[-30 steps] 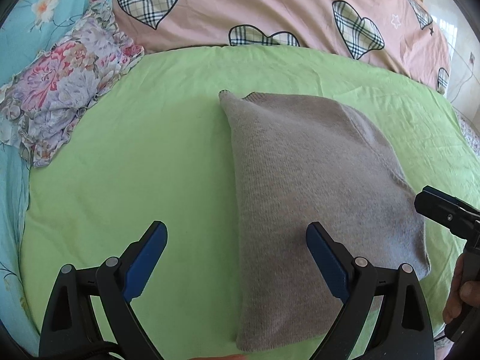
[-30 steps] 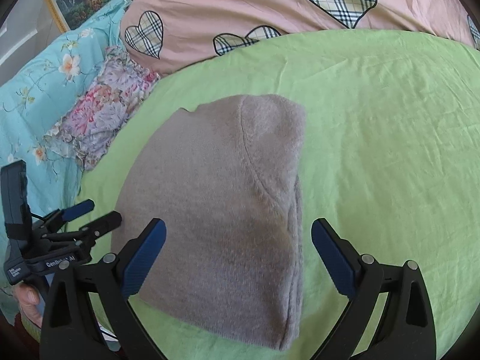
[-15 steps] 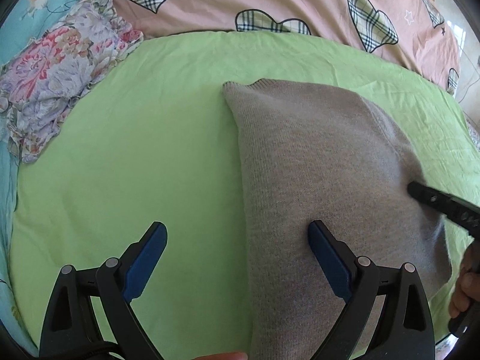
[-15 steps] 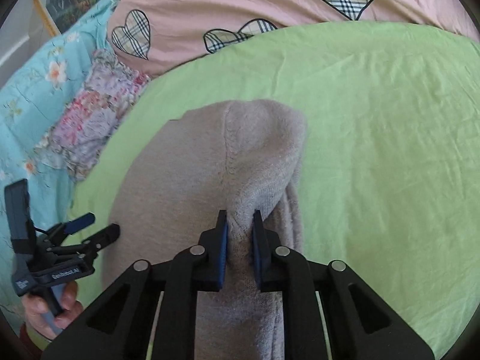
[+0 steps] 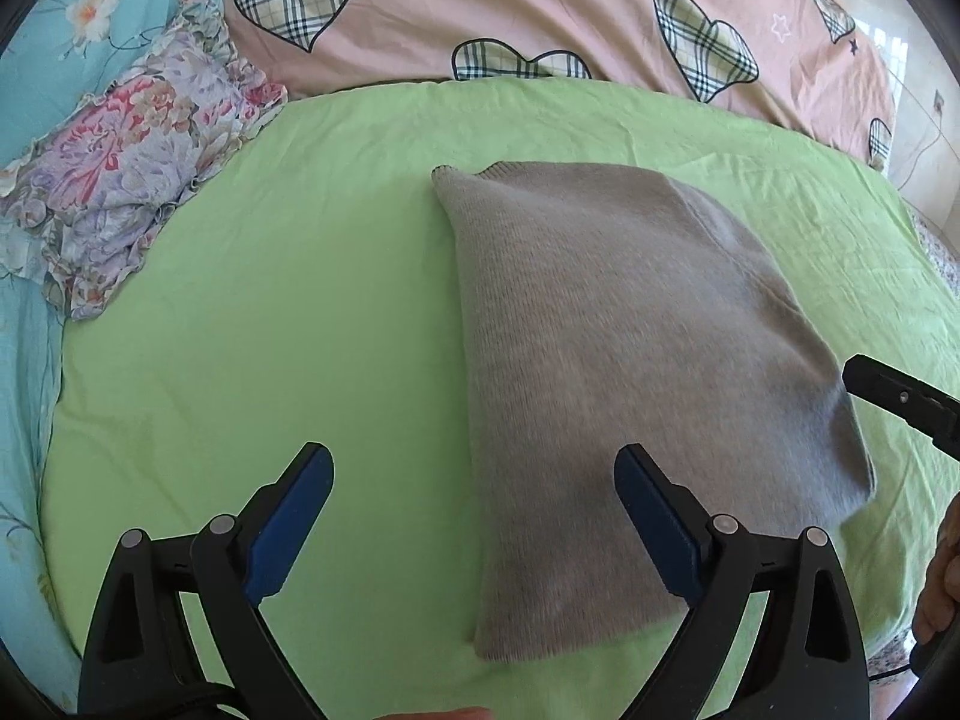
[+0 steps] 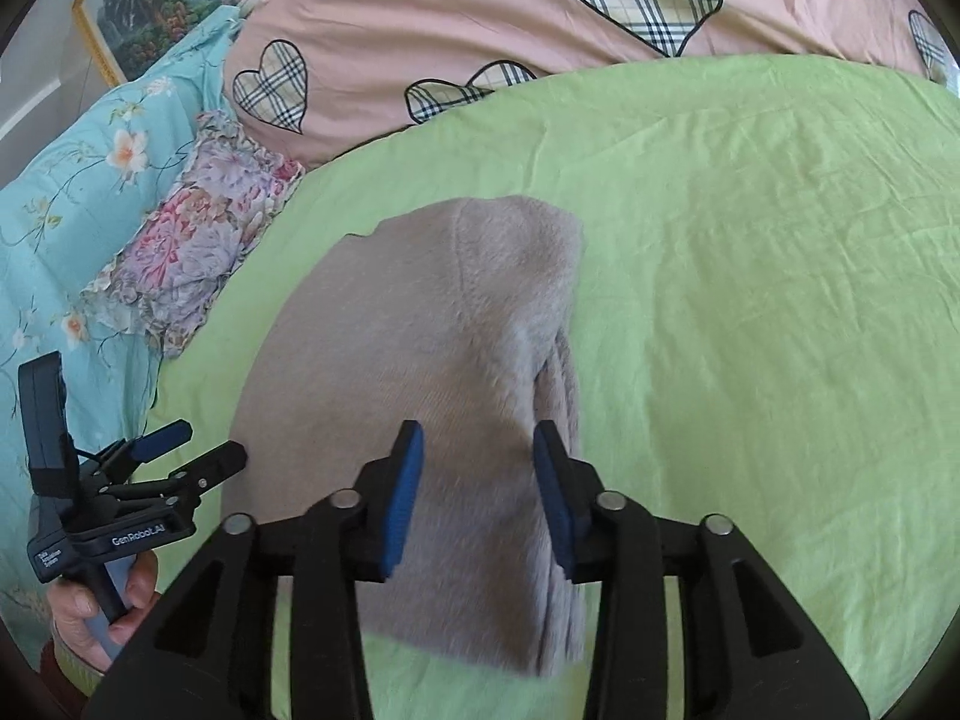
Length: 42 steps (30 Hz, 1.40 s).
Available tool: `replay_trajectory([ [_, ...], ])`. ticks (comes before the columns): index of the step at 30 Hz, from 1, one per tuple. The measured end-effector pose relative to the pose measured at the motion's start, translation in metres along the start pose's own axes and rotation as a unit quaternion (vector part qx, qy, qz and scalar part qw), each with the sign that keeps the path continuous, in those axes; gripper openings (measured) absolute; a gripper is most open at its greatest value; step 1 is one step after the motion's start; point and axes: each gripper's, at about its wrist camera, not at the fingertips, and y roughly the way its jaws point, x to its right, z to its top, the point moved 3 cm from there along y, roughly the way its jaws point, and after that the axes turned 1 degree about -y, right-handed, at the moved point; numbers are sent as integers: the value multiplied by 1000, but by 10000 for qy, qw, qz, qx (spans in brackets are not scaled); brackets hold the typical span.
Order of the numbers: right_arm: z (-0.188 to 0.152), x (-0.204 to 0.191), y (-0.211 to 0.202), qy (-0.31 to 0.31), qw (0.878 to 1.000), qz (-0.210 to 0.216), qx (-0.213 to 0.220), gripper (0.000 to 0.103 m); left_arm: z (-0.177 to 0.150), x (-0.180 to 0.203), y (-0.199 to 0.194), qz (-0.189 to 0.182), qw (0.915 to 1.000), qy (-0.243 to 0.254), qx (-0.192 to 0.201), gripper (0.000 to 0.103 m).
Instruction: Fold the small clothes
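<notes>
While the folded sweater lies flat on the green sheet, both grippers, left and right, hover with tongs apart, gripping nothing, likely ready to adjust.

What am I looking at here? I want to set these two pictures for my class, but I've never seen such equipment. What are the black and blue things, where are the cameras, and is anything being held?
No robot: a person holds a two-fingered tool in each hand, with a camera on each looking forward along its fingers. One picture is from the left tool, the other from the right tool. Each view also catches the other tool at its edge. On the green sheet lies a folded grey knitted garment. Beyond it lie a floral cloth and a pink quilt with checked hearts. Both tools are open above the garment; nothing is held.
</notes>
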Motion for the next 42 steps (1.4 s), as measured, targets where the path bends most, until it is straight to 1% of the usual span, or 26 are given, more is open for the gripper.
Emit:
replay_trajectory([
  [3, -11, -9, -9, -50, 10000, 58, -20, 42, -15, 3, -10, -68, 10000, -5, -19, 95],
  [5, -19, -17, -12, -148, 9999, 53, -59, 46, -23, 4, -13, -88, 10000, -1, -46, 95],
  [7, -25, -23, -14, -210, 9997, 69, -85, 56, -30, 5, -16, -70, 9999, 17, -72, 95],
  [11, -36, -32, -17, -304, 9994, 80, -139, 62, -36, 6, -22, -59, 9999, 64, -51, 96],
  [13, -40, -35, -17, -328, 9993, 75, -155, 71, -37, 6, -25, -75, 9999, 64, -35, 95],
  [15, -42, -36, -17, -345, 9992, 58, -166, 75, -38, 6, -28, -100, 9999, 83, -12, 96],
  [22, -46, -37, -19, -359, 9992, 71, -166, 82, -41, 8, -35, -96, 9999, 94, 58, 96],
  [27, -48, -37, -17, -335, 9992, 94, -209, 86, -44, 11, -35, -137, 9999, 104, -2, 96],
  [42, -48, -39, -13, -375, 9989, 82, -271, 90, -41, 11, -31, -137, 9997, 216, -46, 96],
])
